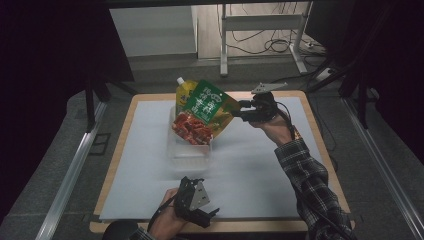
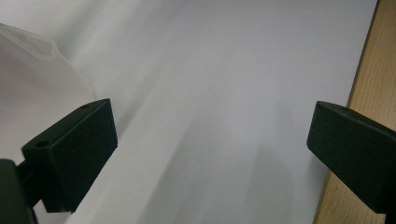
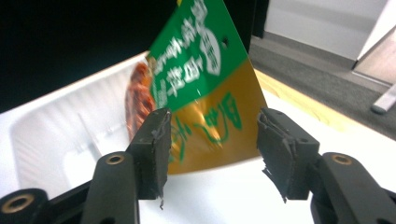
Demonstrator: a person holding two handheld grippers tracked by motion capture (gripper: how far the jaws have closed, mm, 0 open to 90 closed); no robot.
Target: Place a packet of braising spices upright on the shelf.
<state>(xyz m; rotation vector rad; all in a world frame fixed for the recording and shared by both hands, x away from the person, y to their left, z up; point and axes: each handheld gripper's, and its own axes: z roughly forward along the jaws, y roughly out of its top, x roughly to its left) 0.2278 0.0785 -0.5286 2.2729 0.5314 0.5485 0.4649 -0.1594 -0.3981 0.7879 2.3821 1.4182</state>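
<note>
On the bench, far half: pouch in a tray, right gripper at its corner.
bench (image 1: pixel 320 150): wood top, most of it under a white sheet (image 1: pixel 260 170).
tray (image 1: pixel 190 152): clear plastic, shallow, sits on the sheet near the middle; in the right gripper view its ribbed floor and near wall lie left of the pouch.
pouch (image 1: pixel 205 112): green and gold spouted refill pouch, red food print low on its face, white cap at the top-left end. Tilted, lower end in the tray, gold corner pointing toward the right gripper.
right gripper (image 1: pixel 243 111): at the pouch's right-hand corner, held from the right side of the bench by a plaid-sleeved arm. Right gripper view (image 3: pixel 212 140): jaws apart, the gold corner of the pouch (image 3: pixel 205 116) lies in the gap just beyond the pads; left pad overlaps its edge, right pad stands clear. Cannot tell if the left pad touches. No clamp.
left gripper (image 1: pixel 212 212): near edge of the bench, well apart from pouch and tray. Left gripper view (image 2: pixel 210 140): jaws wide apart, bare sheet between them, wood edge at right.
</note>
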